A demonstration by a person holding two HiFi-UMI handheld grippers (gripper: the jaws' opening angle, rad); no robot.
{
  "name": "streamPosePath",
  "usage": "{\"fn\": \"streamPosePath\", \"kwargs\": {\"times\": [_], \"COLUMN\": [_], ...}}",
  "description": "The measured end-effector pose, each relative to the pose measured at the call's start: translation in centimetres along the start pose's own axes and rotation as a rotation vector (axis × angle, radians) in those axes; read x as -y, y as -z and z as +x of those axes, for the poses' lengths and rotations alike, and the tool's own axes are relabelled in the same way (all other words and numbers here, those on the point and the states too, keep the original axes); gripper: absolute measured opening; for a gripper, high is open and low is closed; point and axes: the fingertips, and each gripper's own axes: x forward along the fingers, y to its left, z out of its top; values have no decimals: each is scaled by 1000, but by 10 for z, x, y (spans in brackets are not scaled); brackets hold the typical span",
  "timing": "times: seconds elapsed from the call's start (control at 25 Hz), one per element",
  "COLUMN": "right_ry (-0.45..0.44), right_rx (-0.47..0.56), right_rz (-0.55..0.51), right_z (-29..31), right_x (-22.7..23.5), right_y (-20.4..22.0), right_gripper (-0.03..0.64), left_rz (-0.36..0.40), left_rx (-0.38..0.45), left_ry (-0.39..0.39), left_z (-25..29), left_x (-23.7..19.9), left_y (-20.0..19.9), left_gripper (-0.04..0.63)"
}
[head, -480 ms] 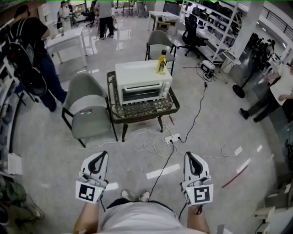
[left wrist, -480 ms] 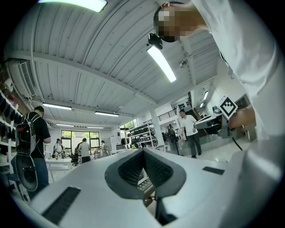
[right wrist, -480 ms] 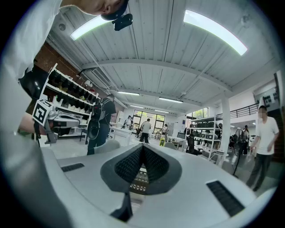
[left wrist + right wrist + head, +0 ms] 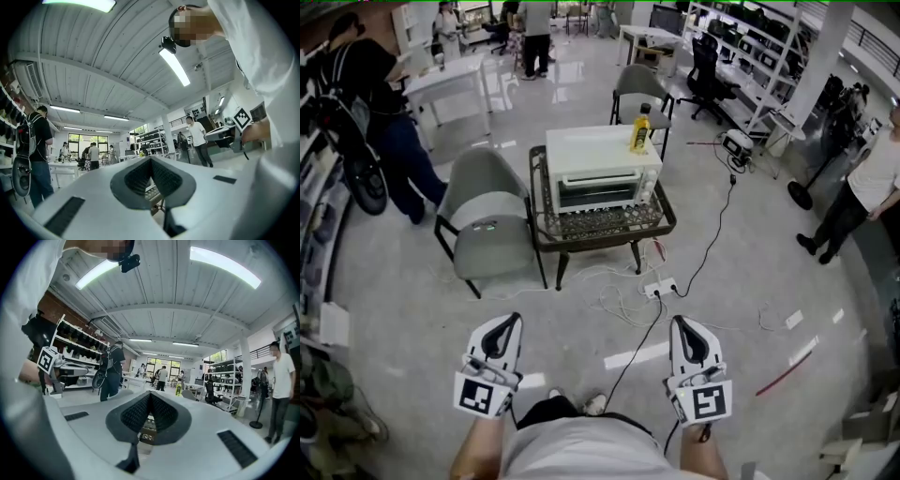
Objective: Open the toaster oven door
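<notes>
The white toaster oven (image 4: 602, 169) stands on a low dark table (image 4: 546, 236) across the floor, its glass door closed. A yellow bottle (image 4: 640, 129) sits on its top right corner. My left gripper (image 4: 507, 321) and right gripper (image 4: 683, 323) hang side by side close to my body, well short of the table. Both point toward the oven with jaws shut and nothing held. In the left gripper view the left gripper (image 4: 151, 159) has its pads together. The right gripper (image 4: 150, 393) in its own view is closed the same way, with the yellow bottle (image 4: 178, 389) small beyond it.
A grey chair (image 4: 487, 220) stands left of the table and another chair (image 4: 639, 89) behind it. A power strip (image 4: 661, 286) and cables trail over the floor between me and the table. People stand at the left (image 4: 380, 103) and right (image 4: 862, 187).
The oven and table sit slightly higher and further right in the head view. The right gripper has edged up a little; both grippers stay shut.
</notes>
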Motion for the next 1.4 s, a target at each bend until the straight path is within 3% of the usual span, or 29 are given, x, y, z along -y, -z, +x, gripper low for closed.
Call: {"fn": "streamPosePath", "kwargs": {"times": [0.2, 0.4, 0.72, 1.04, 1.4], "right_ry": [-26, -42, 5, 9, 35], "right_rx": [-8, -41, -96, -76, -109], "right_rz": [34, 36, -3, -52, -16], "right_z": [3, 26, 128, 262, 305], "right_x": [0, 8, 53, 86, 108], "right_y": [12, 28, 48, 14, 29], "right_gripper": [22, 22, 23, 23, 23], "left_rz": [-23, -40, -79, -70, -104], "left_rx": [-41, -59, -40, 35, -11], "left_ry": [-9, 9, 66, 101, 162], "left_z": [-5, 25, 135, 251, 305], "left_x": [10, 3, -51, -137, -147], "left_y": [13, 33, 70, 68, 94], "left_gripper": [15, 15, 15, 15, 15]}}
